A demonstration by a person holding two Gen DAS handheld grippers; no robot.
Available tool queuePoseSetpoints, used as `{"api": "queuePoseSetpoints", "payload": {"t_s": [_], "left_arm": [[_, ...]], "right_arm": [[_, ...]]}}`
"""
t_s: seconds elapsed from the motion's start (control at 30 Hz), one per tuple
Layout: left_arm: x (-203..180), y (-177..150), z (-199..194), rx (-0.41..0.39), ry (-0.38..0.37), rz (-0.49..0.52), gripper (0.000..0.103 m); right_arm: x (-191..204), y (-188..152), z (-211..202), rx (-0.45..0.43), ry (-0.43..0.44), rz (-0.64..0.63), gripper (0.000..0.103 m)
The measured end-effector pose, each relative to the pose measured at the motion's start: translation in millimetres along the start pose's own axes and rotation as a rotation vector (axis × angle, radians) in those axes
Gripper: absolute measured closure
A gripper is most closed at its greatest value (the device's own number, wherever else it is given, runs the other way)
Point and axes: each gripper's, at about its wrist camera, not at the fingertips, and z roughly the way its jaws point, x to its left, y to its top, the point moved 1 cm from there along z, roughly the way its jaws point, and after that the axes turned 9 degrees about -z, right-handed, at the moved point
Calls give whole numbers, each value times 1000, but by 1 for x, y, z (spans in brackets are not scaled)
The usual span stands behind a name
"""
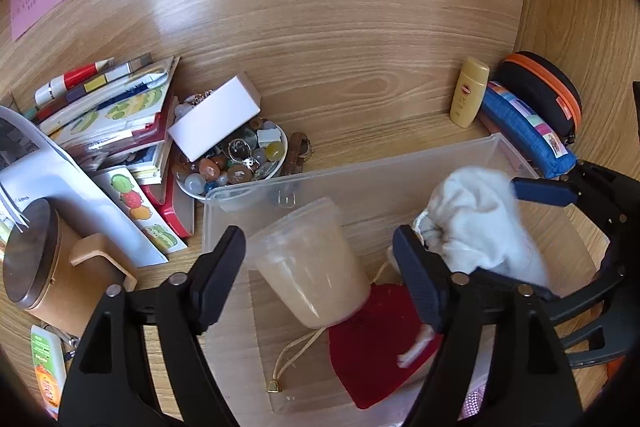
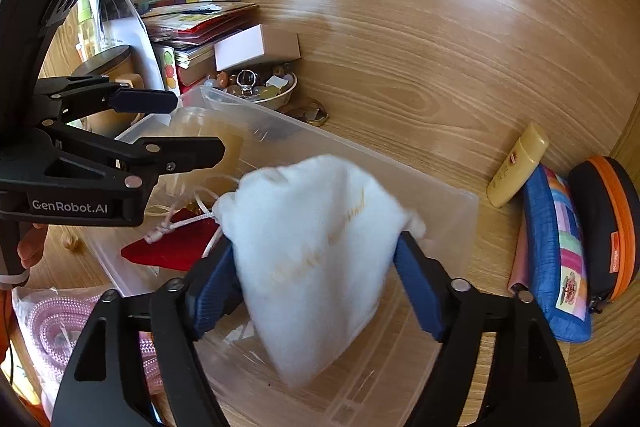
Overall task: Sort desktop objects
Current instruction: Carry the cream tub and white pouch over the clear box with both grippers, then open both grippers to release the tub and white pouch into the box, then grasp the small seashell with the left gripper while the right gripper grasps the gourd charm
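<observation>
The wooden surface (image 1: 360,59) carries everything, and the clear plastic bin (image 1: 360,163) near its front edge serves as the landmark. Inside the bin lie a translucent lidded cup (image 1: 316,267) tipped on its side and, just beside it toward the front, a flat red pouch (image 1: 372,347) with a cord, so some of the sorting looks done. The white drawstring bag (image 2: 316,259) hangs over the bin's right half, pinched between the blue-padded fingers of the right tongs (image 2: 320,287), which are closed on it; it appears not yet set down, though whether its bottom touches the bin floor cannot be told. The left tongs (image 1: 320,275) hover over the bin's left half with their jaws spread wide on either side of the cup, gripping nothing. Left of the bin a leaning stack of books and cards (image 1: 120,123) remains untidy, with a white lamp base (image 1: 60,183) and a round wooden lidded container (image 1: 44,267) in front of it. Behind the bin's left corner sits a bowl of stones and trinkets (image 1: 240,163) with a small white box (image 1: 216,115) resting across it. Behind the bin's right corner stand a blue pencil case (image 2: 560,259), a black case with an orange zip (image 2: 608,227) and a yellow bottle (image 1: 470,93). A pink rope (image 2: 48,327) lies at the bin's front left. By my judgement most loose items are still outside the bin, so the task is in an early-to-middle stage.
</observation>
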Motion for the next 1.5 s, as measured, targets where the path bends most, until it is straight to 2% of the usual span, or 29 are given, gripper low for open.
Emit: {"api": "queuePoseSetpoints", "payload": {"t_s": [0.2, 0.53, 0.9, 1.0, 1.07, 1.17, 1.5], "left_arm": [[-3, 1, -10, -38, 1, -2, 13], [1, -4, -38, -80, 14, -5, 8], [17, -17, -87, -169, 30, -19, 5], [21, -25, -95, -181, 42, -21, 4], [24, -31, -98, -185, 47, -24, 4], [29, -42, -102, -185, 56, -35, 4], [52, -84, -104, -147, 91, -78, 4]], "right_arm": [[-2, 1, -10, -29, 5, 0, 21], [-16, 4, -29, -41, 58, 94, 21], [-9, -5, -69, -92, 26, 112, 20], [-4, -11, -82, -109, 17, 109, 16], [0, -14, -90, -126, 7, 107, 9], [8, -21, -100, -152, -7, 96, 4], [51, -44, -114, -164, -65, -6, 4]]}}
